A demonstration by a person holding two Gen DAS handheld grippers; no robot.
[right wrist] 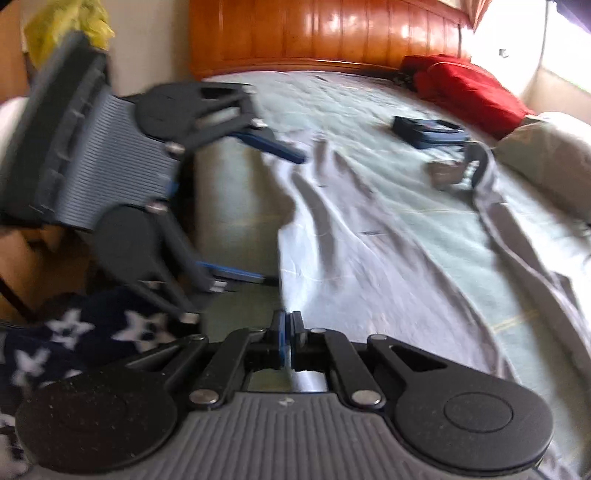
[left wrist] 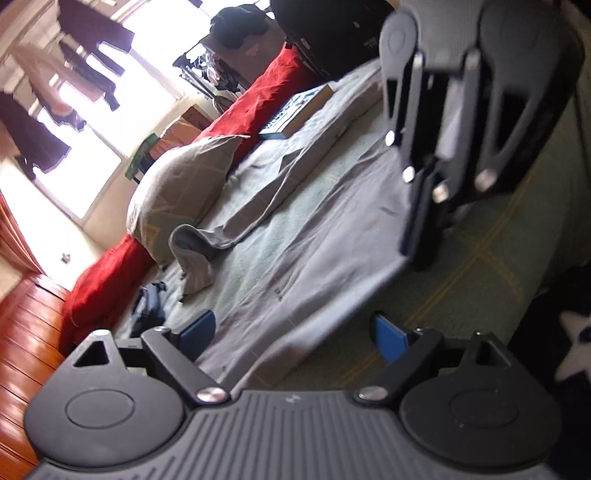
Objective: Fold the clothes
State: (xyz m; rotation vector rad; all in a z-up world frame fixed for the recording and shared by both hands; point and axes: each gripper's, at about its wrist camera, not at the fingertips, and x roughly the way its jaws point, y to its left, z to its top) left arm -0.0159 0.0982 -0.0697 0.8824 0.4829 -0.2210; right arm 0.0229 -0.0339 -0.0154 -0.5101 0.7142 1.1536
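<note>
Right tool (right wrist: pixel 287 334) clamped on grey garment's (right wrist: pixel 369 236) hem; left tool (left wrist: pixel 295 338) apart, beside it.

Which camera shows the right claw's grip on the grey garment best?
The right wrist view: the right claw is pinched shut on the hem of the grey garment. The left wrist view shows that claw from outside, blurred, its tips at the hem.

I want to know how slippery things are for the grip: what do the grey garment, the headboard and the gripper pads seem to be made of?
Grey garment: thin woven or knit cloth, matte; it creases into soft ripples.
Headboard: likely varnished wood; orange planks with glossy highlights.
Left gripper pads: blue, smooth, perhaps rubber or plastic; too blurred to say which.
</note>
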